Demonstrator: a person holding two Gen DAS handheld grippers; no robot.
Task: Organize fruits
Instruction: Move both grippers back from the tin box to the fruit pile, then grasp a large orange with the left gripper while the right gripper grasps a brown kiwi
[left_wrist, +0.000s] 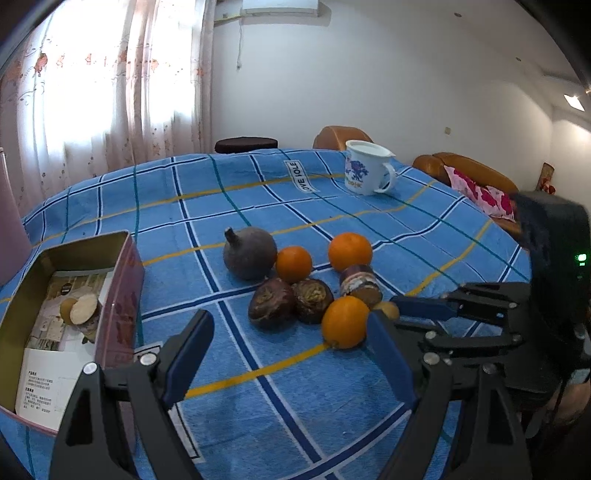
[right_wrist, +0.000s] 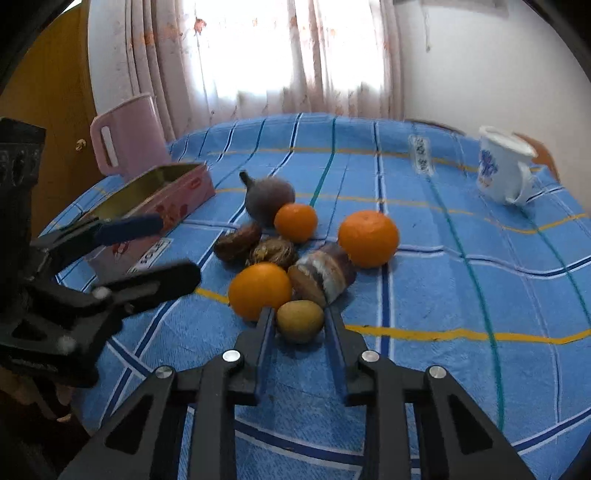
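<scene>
Blue plaid tablecloth (right_wrist: 461, 280), pink tin box (left_wrist: 122, 291) holding a cut tuber piece seen only by the left wrist view, left gripper (left_wrist: 284, 354) wide open and empty, right gripper (right_wrist: 300, 325) narrowly parted around a small yellow-green fruit (right_wrist: 300, 320) beside the nearest orange (right_wrist: 259, 290), pink pitcher (right_wrist: 127, 134) in right view only.

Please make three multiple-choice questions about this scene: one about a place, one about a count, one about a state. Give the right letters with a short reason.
1. Where does the tin box lie relative to the fruit pile, in the left wrist view?
A. to its left
B. to its right
C. behind the mug

2. How many oranges lie on the cloth?
A. one
B. three
C. five

3. How do the fingers of the right gripper stand?
A. far apart, nothing between them
B. narrowed, one on each side of the small yellow fruit
C. closed on an orange

Answers:
1 A: the box sits at the left edge.
2 B: three oranges show.
3 B: the yellow fruit lies between the fingertips; contact is unclear.
</scene>
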